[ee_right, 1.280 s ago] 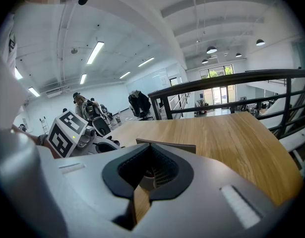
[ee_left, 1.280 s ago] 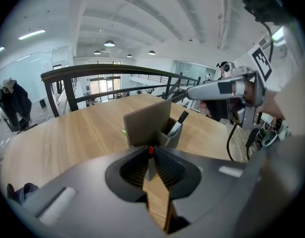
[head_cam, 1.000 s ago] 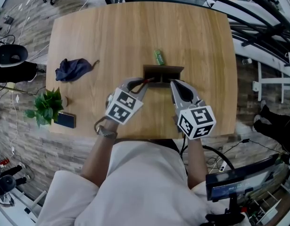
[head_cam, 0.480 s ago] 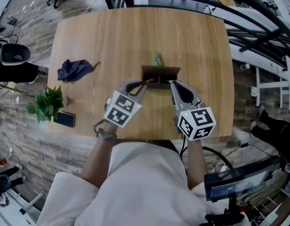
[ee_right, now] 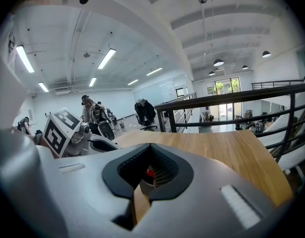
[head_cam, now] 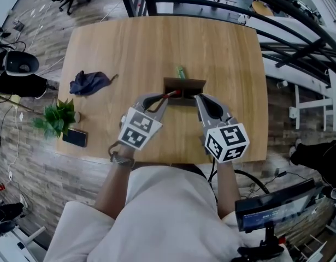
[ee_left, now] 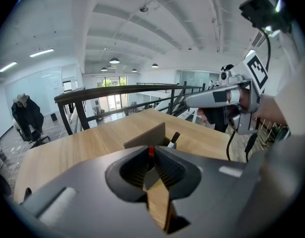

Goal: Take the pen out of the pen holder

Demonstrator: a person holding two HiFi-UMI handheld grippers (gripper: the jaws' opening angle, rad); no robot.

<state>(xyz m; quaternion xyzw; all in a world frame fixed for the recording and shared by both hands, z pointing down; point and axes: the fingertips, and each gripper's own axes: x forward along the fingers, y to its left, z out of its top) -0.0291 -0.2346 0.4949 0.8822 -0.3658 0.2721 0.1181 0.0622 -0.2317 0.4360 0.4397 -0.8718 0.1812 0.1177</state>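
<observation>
slim red pen (head_cam: 170, 94) slants out of the dark wooden holder (head_cam: 184, 84).

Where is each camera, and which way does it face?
Head view: on the person's head, looking down at the table; forearm, left tool and right tool show.
Left gripper view: on the left tool, facing the pen holder over jaws shut on the pen.
Right gripper view: on the right tool, facing across the table over its jaws.
Both gripper views show the other tool.
</observation>
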